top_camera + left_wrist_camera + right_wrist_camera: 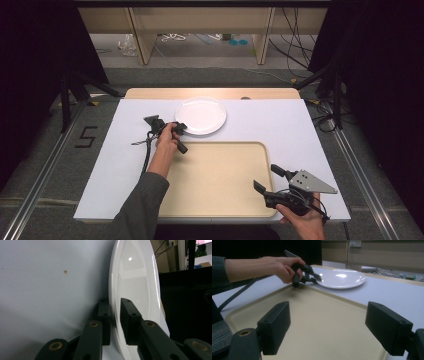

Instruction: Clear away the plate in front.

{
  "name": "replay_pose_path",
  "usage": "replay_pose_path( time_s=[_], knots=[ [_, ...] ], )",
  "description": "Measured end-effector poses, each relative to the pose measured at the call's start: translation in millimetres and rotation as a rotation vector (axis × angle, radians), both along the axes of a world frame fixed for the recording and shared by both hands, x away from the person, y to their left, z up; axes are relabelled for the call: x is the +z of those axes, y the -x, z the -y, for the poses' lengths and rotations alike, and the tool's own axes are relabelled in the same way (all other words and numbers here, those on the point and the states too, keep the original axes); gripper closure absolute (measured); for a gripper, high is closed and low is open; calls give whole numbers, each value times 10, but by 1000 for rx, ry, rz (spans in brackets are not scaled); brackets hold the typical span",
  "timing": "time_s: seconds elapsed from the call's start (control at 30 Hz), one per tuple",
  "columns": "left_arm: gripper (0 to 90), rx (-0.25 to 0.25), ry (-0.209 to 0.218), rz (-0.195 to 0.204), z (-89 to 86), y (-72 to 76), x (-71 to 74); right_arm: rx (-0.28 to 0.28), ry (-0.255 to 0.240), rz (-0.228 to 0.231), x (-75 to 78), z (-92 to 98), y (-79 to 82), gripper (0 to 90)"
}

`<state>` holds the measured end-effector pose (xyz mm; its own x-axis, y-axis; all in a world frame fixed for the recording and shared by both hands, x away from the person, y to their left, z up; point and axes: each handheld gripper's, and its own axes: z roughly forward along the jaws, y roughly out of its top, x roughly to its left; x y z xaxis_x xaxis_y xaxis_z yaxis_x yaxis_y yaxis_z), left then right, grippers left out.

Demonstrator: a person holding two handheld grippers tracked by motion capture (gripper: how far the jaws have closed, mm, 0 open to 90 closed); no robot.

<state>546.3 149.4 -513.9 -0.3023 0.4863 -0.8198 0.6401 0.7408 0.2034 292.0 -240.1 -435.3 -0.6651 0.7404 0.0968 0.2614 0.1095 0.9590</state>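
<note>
A white round plate (201, 115) lies on the white table cover (280, 125) just beyond a beige tray (220, 180). My left gripper (179, 127) is at the plate's left rim, its jaws closed over the rim, one above and one below the plate (132, 285). The right gripper view shows the same grip on the plate (342, 278) by the left gripper (313, 277). My right gripper (267, 179) hovers over the tray's near right corner, wide open, nothing between its fingers (274, 327).
The tray (324, 322) has a low raised rim and nothing lying in it. A wooden table edge (210, 93) shows behind the cover. Dark stands and cables flank the table; shelving legs stand on the floor beyond.
</note>
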Motion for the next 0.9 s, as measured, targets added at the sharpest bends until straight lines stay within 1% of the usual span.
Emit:
replay_pose_path(
  time_s=[0.07, 0.1, 0.17, 0.23, 0.27, 0.3, 0.37, 0.4, 0.43, 0.5, 0.53, 0.57, 0.6, 0.63, 0.67, 0.7, 0.77, 0.8, 0.83, 0.9],
  knots=[
    [812, 8, -3, 6, 8, 7, -2, 0, 0, 1, -2, 2, -2, 213],
    [812, 2, -11, 4, 10, 6, 5, 0, 3, -9, 1, 7, -1, 213],
    [812, 3, -8, 10, 8, 6, 1, 0, 9, -9, 4, 12, 0, 214],
    [819, -3, 9, 20, -9, 17, -25, -2, 1, -3, -1, 9, -4, 214],
    [820, -3, 9, 20, -9, 17, -25, -2, 1, -3, -1, 9, -4, 214],
    [820, 1, 12, 40, 0, 25, -35, -2, 2, -4, -1, 9, -1, 216],
    [821, 1, 20, 42, -1, 27, -35, -2, -1, -1, -2, 8, -1, 216],
    [824, 0, 21, 46, -5, 30, -32, -6, 18, -8, 9, 20, 6, 217],
    [827, -3, 24, 53, -7, 31, -30, -10, 25, -11, 14, 22, 9, 218],
    [835, -1, 35, 53, -21, 33, -20, -17, 16, -2, 9, 19, 5, 218],
    [840, -1, 42, 57, -22, 33, -14, -9, 22, -11, 12, 27, 8, 219],
    [842, 2, 56, 72, -26, 41, -8, -10, 22, -10, 12, 26, 8, 219],
    [843, 6, 47, 68, -20, 41, -8, -8, 21, -10, 12, 28, 6, 219],
    [843, 4, 52, 82, -17, 48, -2, -7, 20, -12, 13, 27, 4, 219],
    [846, 6, 54, 81, -18, 53, 2, -6, 20, -14, 12, 26, 5, 219],
    [846, 13, 69, 90, -18, 61, 1, -6, 20, -14, 12, 26, 5, 219],
    [853, 21, 60, 118, -1, 72, 9, -9, 19, -14, 13, 29, 7, 219],
    [858, 24, 78, 123, -7, 84, 8, -6, 1, -6, 6, 25, -2, 218],
    [855, 24, 78, 123, -7, 84, 8, -6, 1, -6, 6, 25, -2, 218],
    [854, 34, 97, 122, -6, 93, 12, -5, 2, -8, 6, 27, 0, 218]
  ],
)
